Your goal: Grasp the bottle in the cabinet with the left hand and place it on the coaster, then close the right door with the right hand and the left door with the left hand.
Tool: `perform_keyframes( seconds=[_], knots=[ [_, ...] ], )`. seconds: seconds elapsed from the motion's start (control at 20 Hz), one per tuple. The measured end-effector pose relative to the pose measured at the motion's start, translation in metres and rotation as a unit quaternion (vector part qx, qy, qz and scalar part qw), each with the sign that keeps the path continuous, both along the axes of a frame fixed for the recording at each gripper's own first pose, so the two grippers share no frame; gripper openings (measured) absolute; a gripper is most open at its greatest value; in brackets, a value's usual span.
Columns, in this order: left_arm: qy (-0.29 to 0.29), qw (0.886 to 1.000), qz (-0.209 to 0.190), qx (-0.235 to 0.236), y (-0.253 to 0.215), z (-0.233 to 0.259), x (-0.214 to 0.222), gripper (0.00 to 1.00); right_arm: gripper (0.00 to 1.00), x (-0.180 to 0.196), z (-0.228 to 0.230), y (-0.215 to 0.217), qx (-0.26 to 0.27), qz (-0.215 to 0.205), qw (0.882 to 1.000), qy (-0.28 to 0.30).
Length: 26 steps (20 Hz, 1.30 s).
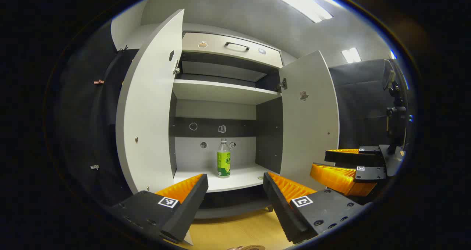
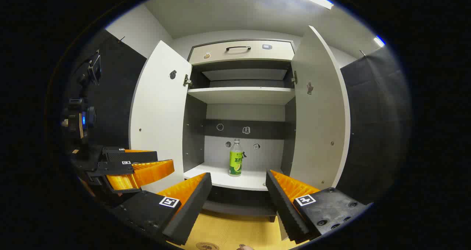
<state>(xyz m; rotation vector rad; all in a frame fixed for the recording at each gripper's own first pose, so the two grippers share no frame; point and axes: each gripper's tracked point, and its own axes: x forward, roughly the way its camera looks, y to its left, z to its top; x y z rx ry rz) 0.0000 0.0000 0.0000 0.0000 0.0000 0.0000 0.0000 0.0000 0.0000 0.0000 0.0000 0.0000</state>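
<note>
A clear bottle with a green label (image 1: 223, 159) (image 2: 235, 158) stands upright on the lower shelf (image 1: 239, 178) of the white cabinet. Both doors are swung wide: the left door (image 1: 147, 106) (image 2: 160, 114) and the right door (image 1: 311, 114) (image 2: 320, 110). My left gripper (image 1: 235, 177) is open, held in front of the cabinet and well short of the bottle. My right gripper (image 2: 238, 174) is open too, with nothing between its fingers, and it appears beside the right door (image 1: 319, 159). The left gripper (image 2: 165, 159) appears by the left door. A round coaster (image 2: 207, 246) lies on the wooden tabletop (image 2: 235, 229) at the near edge.
An upper shelf (image 2: 241, 94) and a drawer with a dark handle (image 2: 238, 48) sit above the bottle. Small stickers dot the cabinet's back wall. A camera on a stand (image 1: 395, 114) is at the booth's side. Black cloth walls flank the cabinet.
</note>
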Motion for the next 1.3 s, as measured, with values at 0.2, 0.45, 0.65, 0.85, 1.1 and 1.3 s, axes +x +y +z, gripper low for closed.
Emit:
perform_keyframes(
  seconds=[0.2,0.45,0.65,0.85,1.1,1.3],
  knots=[
    [0.001,1.000,0.000,0.004,0.002,-0.001,0.005,0.95,0.98,0.004,-0.001,0.003,-0.004,0.002,1.000,0.000],
    [-0.003,1.000,-0.008,0.008,0.000,-0.001,0.008,0.95,0.98,0.006,-0.003,0.002,-0.004,0.000,1.000,0.004],
    [-0.006,1.000,-0.007,0.010,0.000,0.001,0.009,0.95,0.98,0.006,-0.002,0.001,-0.002,-0.003,1.000,0.001],
    [-0.006,1.000,-0.011,0.010,-0.001,0.000,0.011,0.95,0.98,0.007,-0.001,-0.002,-0.006,-0.010,1.000,-0.002],
    [-0.006,1.000,-0.023,0.007,-0.003,-0.002,0.015,0.96,0.98,0.000,-0.001,-0.007,-0.005,-0.032,0.999,0.000],
    [-0.006,0.999,-0.035,0.002,-0.003,-0.002,0.019,0.96,0.98,-0.009,0.000,-0.010,-0.017,-0.057,0.998,-0.001]
  ],
)
